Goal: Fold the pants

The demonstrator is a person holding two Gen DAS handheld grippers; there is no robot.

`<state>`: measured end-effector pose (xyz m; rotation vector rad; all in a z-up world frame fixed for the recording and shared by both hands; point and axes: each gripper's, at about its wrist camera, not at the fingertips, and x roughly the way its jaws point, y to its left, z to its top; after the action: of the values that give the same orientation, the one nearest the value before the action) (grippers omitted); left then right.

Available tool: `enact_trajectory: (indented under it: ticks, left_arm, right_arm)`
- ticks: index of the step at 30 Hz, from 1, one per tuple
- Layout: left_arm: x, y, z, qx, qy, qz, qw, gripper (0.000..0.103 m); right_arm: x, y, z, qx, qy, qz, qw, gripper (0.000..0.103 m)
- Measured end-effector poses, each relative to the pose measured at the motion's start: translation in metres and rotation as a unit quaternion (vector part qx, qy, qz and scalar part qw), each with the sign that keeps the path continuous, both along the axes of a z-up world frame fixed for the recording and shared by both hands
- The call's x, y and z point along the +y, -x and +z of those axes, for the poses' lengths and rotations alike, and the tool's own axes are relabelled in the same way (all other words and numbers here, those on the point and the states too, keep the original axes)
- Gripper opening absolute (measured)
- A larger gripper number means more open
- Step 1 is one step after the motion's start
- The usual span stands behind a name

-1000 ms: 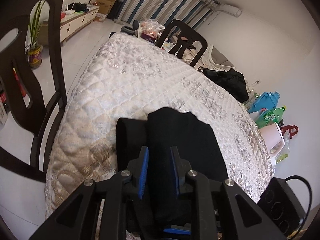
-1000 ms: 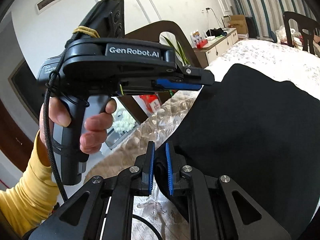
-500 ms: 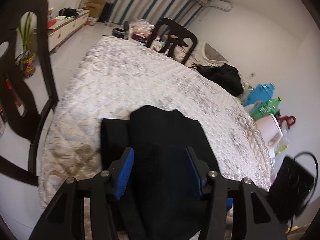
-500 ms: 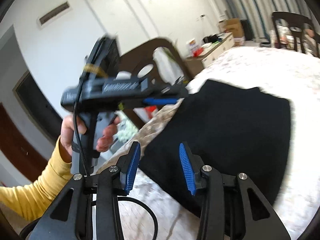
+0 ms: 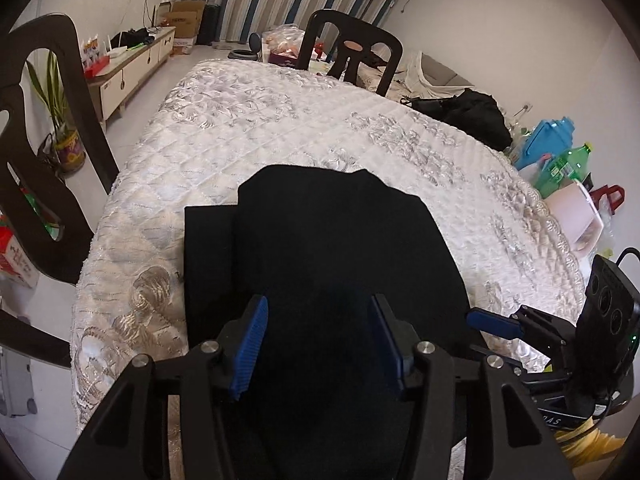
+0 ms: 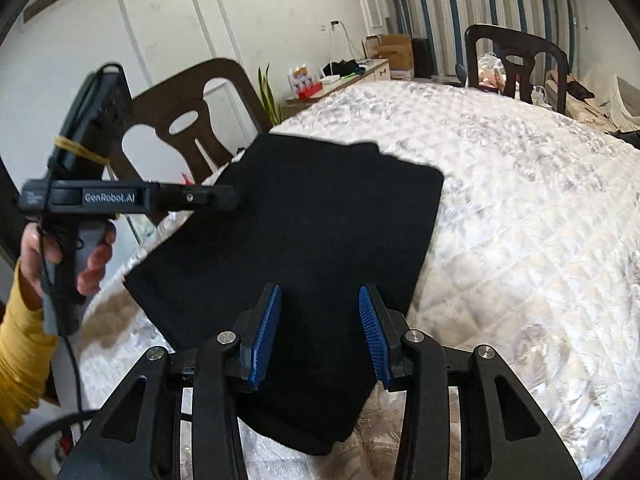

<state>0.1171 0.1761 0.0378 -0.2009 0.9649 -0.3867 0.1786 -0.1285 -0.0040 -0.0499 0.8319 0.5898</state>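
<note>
Blue-padded left gripper [image 5: 318,344]: jaws spread wide, nothing held, hovering over near edge of black pants [image 5: 320,248]. Right gripper [image 6: 320,332]: likewise agape, empty, above same garment. Pants folded flat at near end of quilted white table cover [image 5: 304,120]. Dark chairs [image 5: 352,54] at far side and left.

Quilted white table cover [image 5: 248,128] under folded black pants [image 5: 320,248]
</note>
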Motion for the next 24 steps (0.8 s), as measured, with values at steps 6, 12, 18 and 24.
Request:
enact_trajectory:
  ticks: [6,12,18,24]
  left_arm:
    - [0.001,0.004,0.002,0.002,-0.016,0.008,0.9998,0.055]
    - [0.017,0.016,-0.003,0.009,-0.023,0.035,0.9991,0.055]
    - [0.015,0.027,-0.007,0.0,-0.043,0.044,0.9981,0.055]
    - [0.028,0.04,-0.007,0.004,-0.03,0.059,0.9978,0.063]
  right_arm:
    - [-0.018,0.001,0.009,-0.004,-0.015,-0.009,1.0,0.042]
    - [-0.04,0.007,0.025,-0.033,-0.017,-0.024,0.999,0.051]
    - [-0.025,-0.001,0.003,0.006,-0.016,-0.003,1.0,0.052]
    - [-0.031,0.005,0.009,-0.007,-0.013,-0.005,1.0,0.061]
